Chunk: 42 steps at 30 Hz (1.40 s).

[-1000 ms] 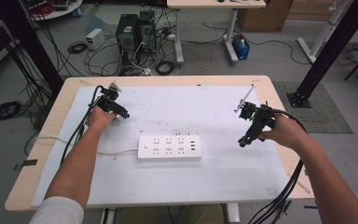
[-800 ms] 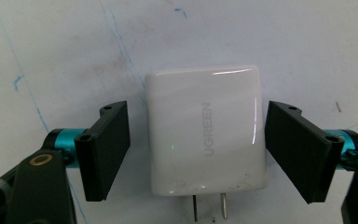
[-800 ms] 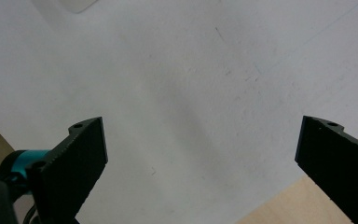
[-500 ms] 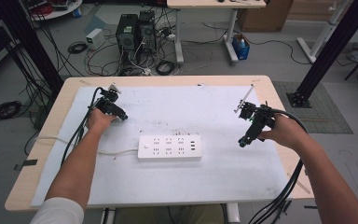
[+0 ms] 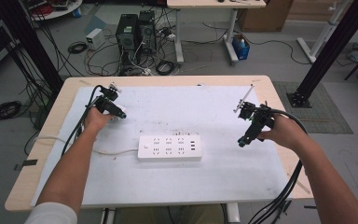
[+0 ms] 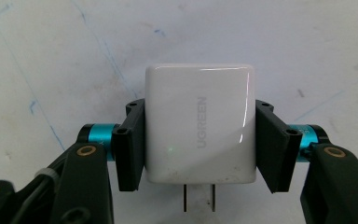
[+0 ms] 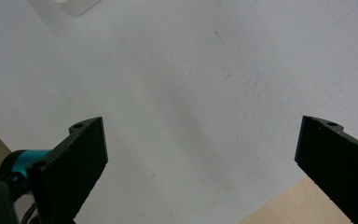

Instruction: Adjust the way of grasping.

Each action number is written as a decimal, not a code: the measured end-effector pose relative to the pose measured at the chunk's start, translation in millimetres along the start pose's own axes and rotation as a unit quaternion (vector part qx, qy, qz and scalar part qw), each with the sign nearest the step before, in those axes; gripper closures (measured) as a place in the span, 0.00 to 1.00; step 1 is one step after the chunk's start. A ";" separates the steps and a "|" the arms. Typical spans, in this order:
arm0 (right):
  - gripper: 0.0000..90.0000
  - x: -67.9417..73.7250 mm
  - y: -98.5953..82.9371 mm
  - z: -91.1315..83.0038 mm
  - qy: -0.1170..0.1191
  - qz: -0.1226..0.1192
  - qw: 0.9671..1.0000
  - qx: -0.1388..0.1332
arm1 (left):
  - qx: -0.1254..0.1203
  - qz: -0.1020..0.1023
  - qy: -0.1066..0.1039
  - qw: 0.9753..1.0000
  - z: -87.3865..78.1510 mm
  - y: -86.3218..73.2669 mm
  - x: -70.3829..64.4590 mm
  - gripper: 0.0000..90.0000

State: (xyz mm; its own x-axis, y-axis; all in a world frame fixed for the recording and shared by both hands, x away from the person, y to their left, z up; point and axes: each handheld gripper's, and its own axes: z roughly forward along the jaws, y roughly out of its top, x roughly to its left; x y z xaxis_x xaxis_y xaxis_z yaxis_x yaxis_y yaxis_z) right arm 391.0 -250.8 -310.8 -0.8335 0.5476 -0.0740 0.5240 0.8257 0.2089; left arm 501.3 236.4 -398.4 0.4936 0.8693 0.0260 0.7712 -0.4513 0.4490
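high view: the bench [image 5: 279,84] is a pale wooden top covered by a white mat [image 5: 191,107]. a white power strip [image 5: 169,148] lies flat near the middle of the mat, its cord [image 5: 107,151] trailing off to the left edge. the left gripper [image 5: 114,109] is held over the far left part of the mat, well apart from the power strip, with a small white charger [image 5: 121,115] at its tip. the right gripper [image 5: 249,133] hangs over the right part of the mat, tilted down toward the surface, near the right end of the strip but not touching it. both forearms come in from the bottom edge, black cables trailing from each gripper.

left gripper view: the jaws are clamped on the white charger [image 6: 199,123], one pad pressed on each of its side faces. the charger bears the word "ugreen" on its face, and its two metal prongs [image 6: 199,198] point back toward the camera. behind it is the white mat [image 6: 74,46], marked with faint blue lines.

right gripper view: the right gripper [image 7: 200,149] has its jaws spread wide apart with nothing between them. below them is bare white mat [image 7: 191,70]; a corner of the power strip [image 7: 77,5] shows at the top edge, and the wooden bench [image 7: 289,205] edge shows at the lower right.
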 end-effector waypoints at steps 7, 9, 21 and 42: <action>0.02 7.1 2.0 -4.2 -0.013 0.002 1.000 -0.013 | -0.039 0.050 -0.020 0.998 -32.8 -1.7 -7.3 0.47; 0.02 9.2 2.5 -5.8 -0.015 0.007 1.000 -0.016 | -0.054 0.061 -0.028 0.996 -43.0 -3.2 -10.2 0.47; 0.02 23.1 4.7 -16.9 -0.027 0.023 0.998 -0.042 | -0.086 0.151 -0.077 0.982 -98.1 -14.5 -37.5 0.47; 0.02 46.2 2.3 -22.0 -0.024 0.057 0.995 -0.082 | -0.100 0.274 -0.137 0.947 -151.0 -29.7 -99.0 0.47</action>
State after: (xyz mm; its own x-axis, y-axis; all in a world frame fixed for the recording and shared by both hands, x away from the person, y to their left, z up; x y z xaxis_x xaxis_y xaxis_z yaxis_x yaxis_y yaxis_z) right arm 349.9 -226.5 -292.3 -0.7586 0.6458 -0.0859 0.5762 0.7266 0.3741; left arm 368.9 194.2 -279.5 0.9043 0.4186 0.0843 0.2912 -0.7489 0.5952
